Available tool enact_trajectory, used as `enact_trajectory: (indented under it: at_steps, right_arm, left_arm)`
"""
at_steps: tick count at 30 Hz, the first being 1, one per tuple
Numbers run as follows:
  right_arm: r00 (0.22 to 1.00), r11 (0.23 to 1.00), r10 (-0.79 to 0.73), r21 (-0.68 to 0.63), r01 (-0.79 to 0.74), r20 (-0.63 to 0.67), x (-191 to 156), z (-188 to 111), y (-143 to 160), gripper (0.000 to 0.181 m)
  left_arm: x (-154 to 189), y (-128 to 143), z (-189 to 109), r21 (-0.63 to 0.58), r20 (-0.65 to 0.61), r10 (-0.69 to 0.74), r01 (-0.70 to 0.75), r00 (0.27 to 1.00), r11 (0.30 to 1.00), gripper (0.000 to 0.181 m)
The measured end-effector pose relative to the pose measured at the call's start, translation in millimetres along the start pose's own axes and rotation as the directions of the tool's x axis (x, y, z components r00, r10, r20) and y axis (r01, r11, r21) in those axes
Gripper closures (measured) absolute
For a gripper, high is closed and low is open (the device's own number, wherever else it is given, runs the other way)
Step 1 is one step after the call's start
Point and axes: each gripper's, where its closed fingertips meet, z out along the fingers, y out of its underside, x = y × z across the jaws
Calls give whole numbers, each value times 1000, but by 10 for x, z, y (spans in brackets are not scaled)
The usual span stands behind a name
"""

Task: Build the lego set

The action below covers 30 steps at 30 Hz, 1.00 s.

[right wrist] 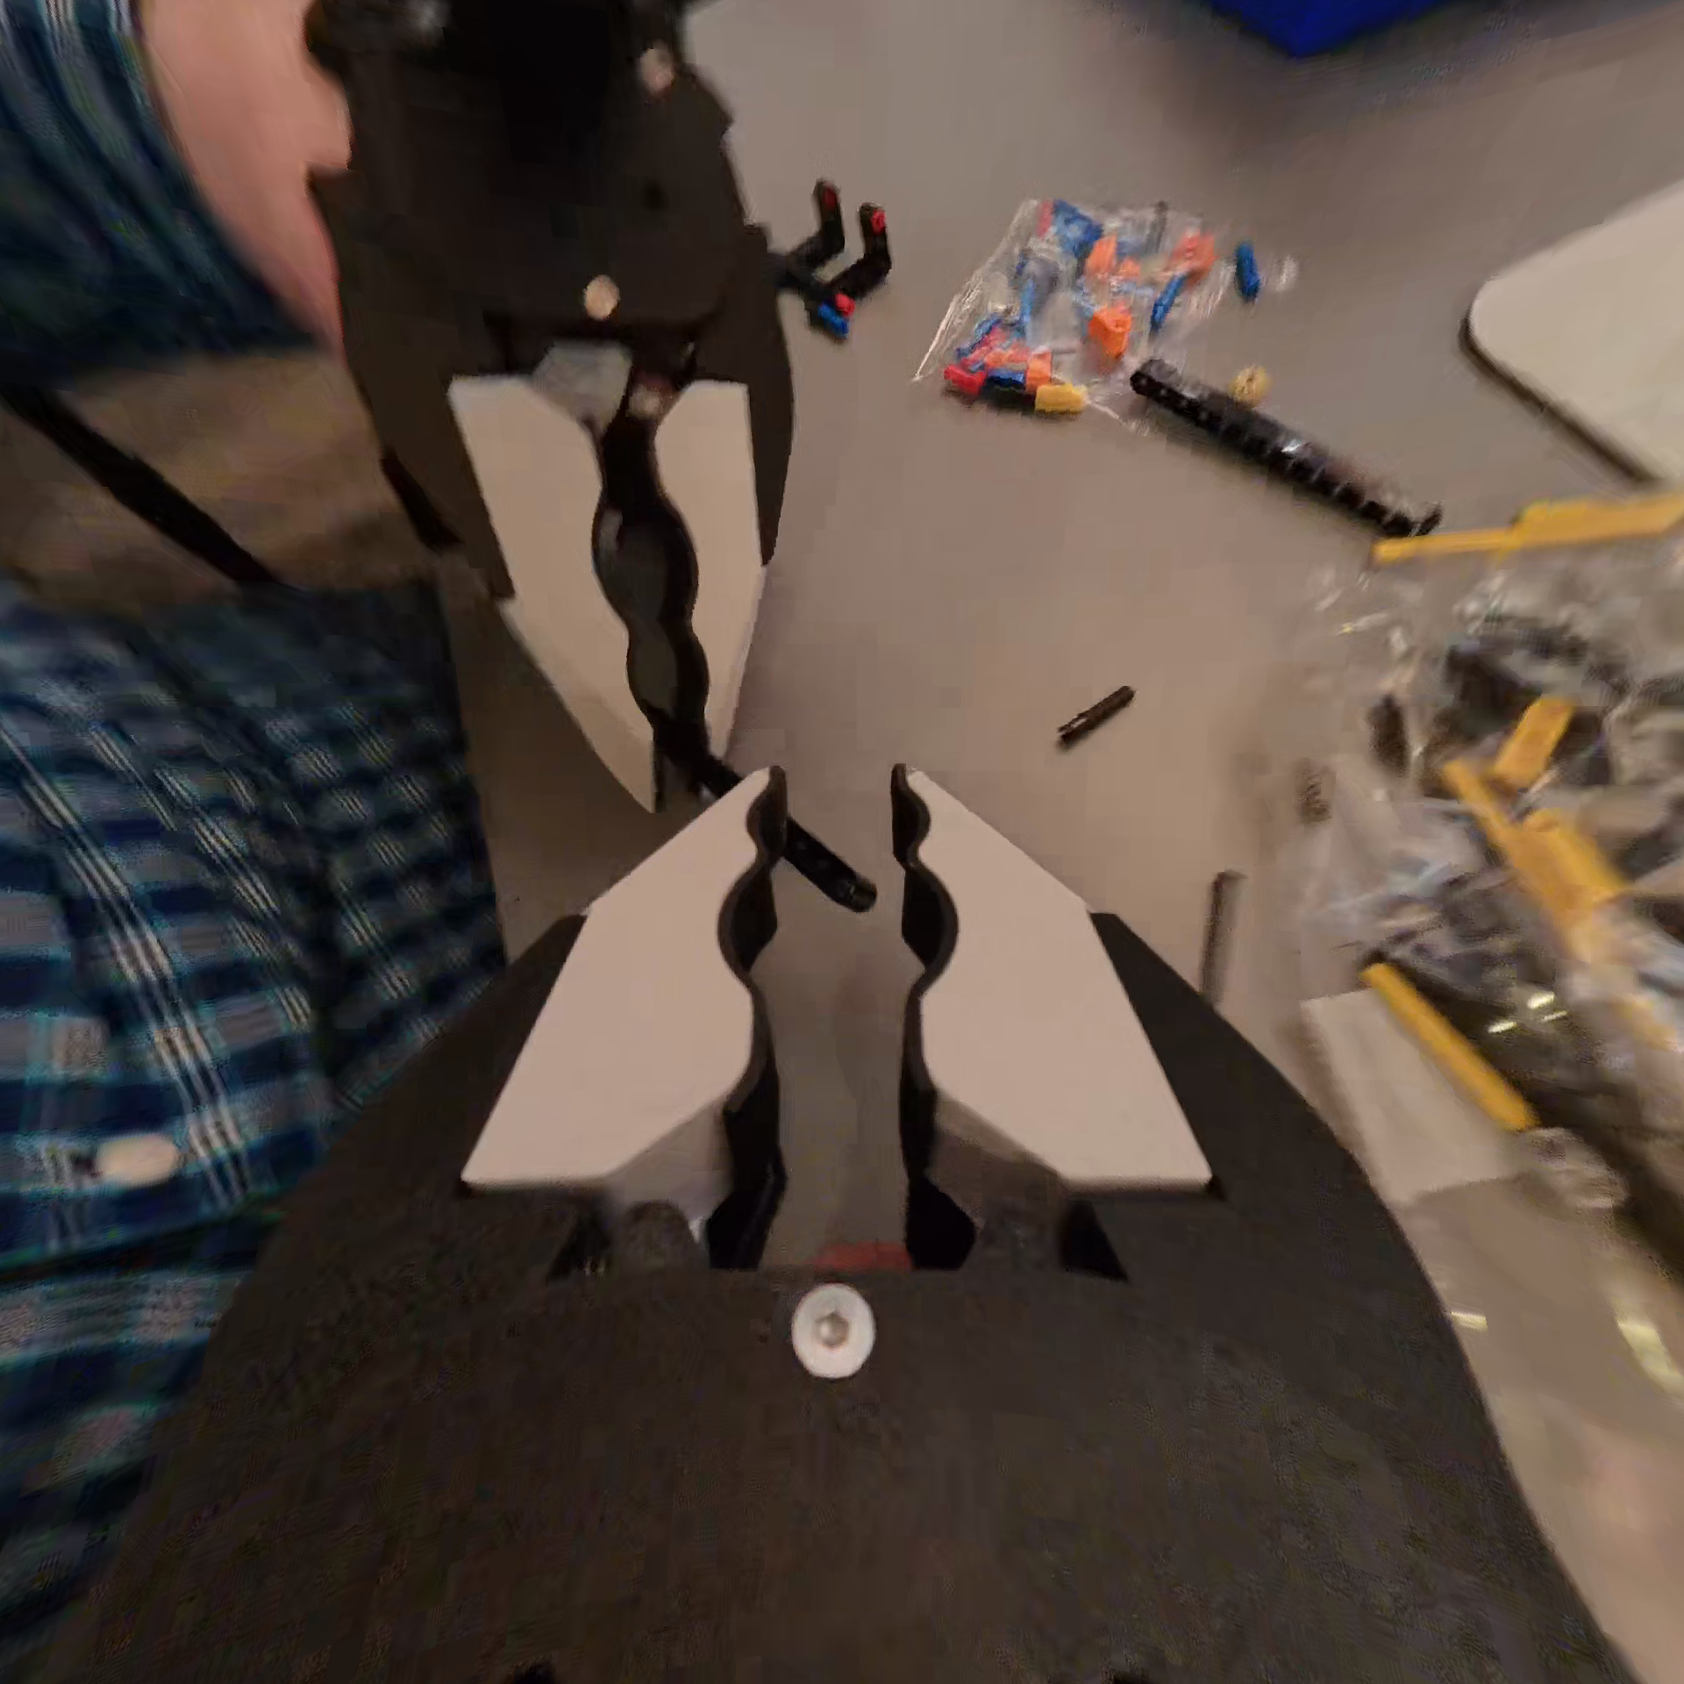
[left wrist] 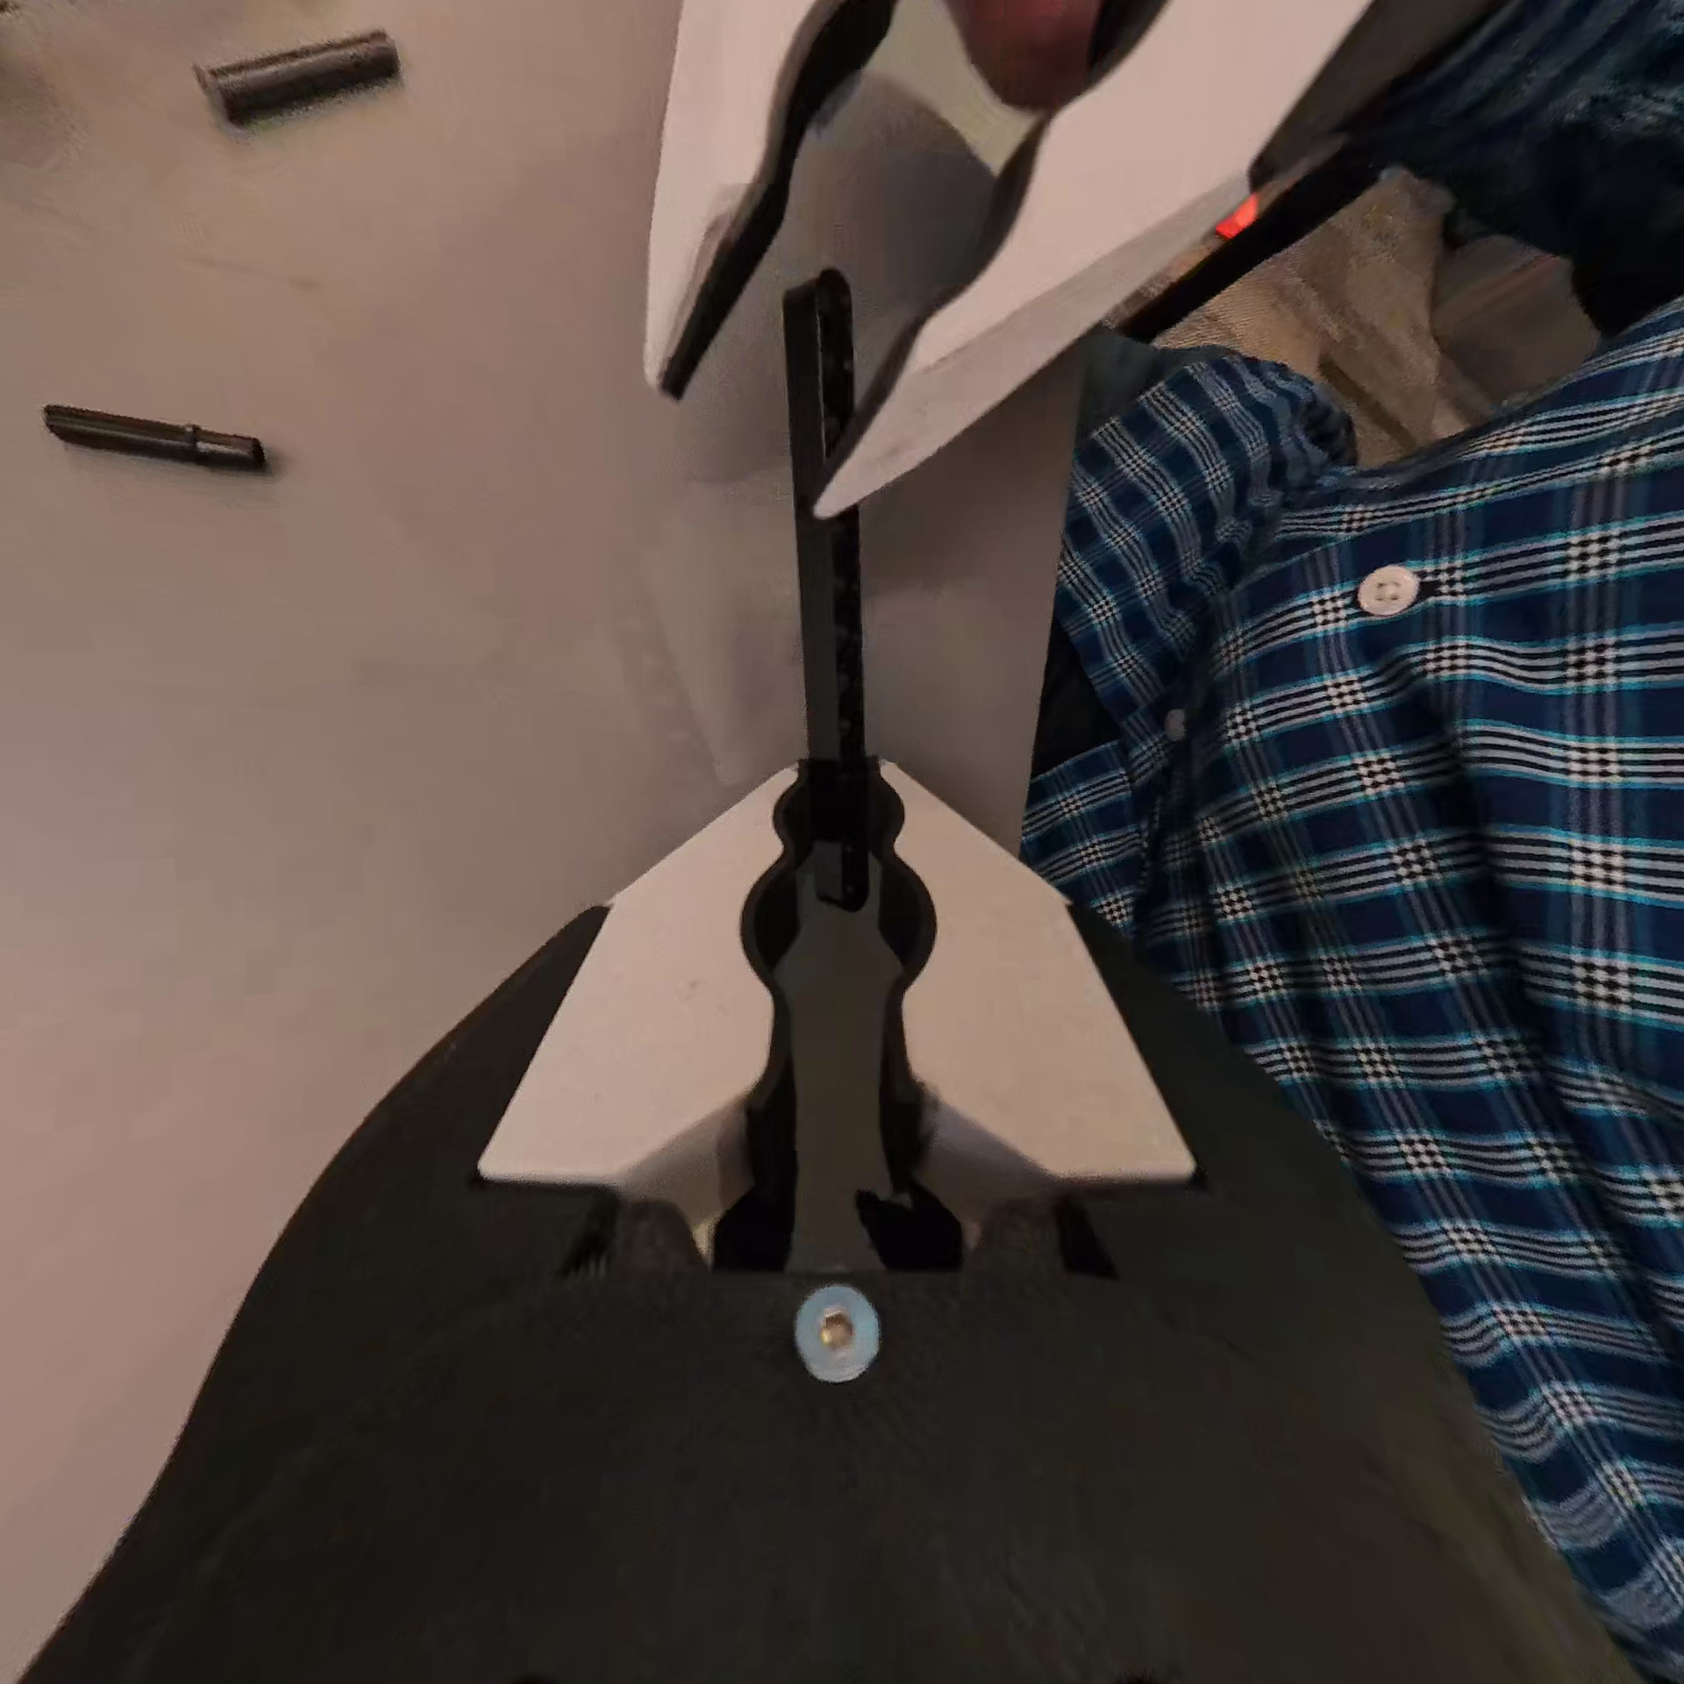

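My left gripper (left wrist: 834, 782) is shut on one end of a long, thin black Lego beam (left wrist: 825, 620), which sticks straight out ahead of it above the table. My right gripper (right wrist: 838, 785) is open, and the beam's free end (right wrist: 825, 866) lies between its fingers, close to the left one, not clamped. In the left wrist view the right gripper (left wrist: 747, 446) comes in from the top, its white fingers (left wrist: 984, 346) spread around the beam's far end. In the right wrist view the left gripper (right wrist: 679, 775) points toward me, shut on the beam.
Two black pins (left wrist: 296, 77) (left wrist: 155, 437) lie on the grey table. The right wrist view shows a bag of coloured pieces (right wrist: 1084, 301), another long black beam (right wrist: 1276, 446), a small black assembly (right wrist: 838, 255), a black pin (right wrist: 1093, 715) and a bag of black and yellow parts (right wrist: 1504, 866). A person's plaid shirt (left wrist: 1412, 820) is close. The tips of one gripper are about 7 cm away from the tips of the other. Between my right fingertips and the black pin (right wrist: 1093, 715) there is roughly 7 cm. It turns up in the left wrist view (left wrist: 156, 446) as well.
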Motion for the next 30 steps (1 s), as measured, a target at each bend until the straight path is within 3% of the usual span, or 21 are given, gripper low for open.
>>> enact_trajectory:
  at_steps: [4, 9, 16, 22, 27, 30]
  right_arm:
    - [937, 930, -350, -125, 345, -22, -98, 7, 84, 160]
    - [813, 780, -582, -265, 567, 24, -185, 18, 217, 168]
    - [810, 749, -580, -334, 572, 85, -149, 78, 395, 181]
    - [862, 822, -498, -268, 503, 91, -173, 80, 335, 181]
    - [876, 840, -471, -247, 482, 106, -171, 31, 308, 152]
    - [865, 821, -490, -276, 500, 107, -166, 76, 364, 157]
  left_arm:
    - [50, 9, 29, -32, -69, -10, 8, 998, 999, 173]
    - [62, -15, 14, -31, -98, -33, 30, 995, 999, 174]
    - [74, -47, 6, -41, -109, -36, 32, 993, 999, 174]
    - [17, -46, 12, -38, -96, -62, 58, 993, 998, 174]
    - [-34, -27, 3, -55, -89, -77, 72, 993, 996, 174]
    - [-67, -20, 7, -64, -86, -87, 82, 993, 995, 174]
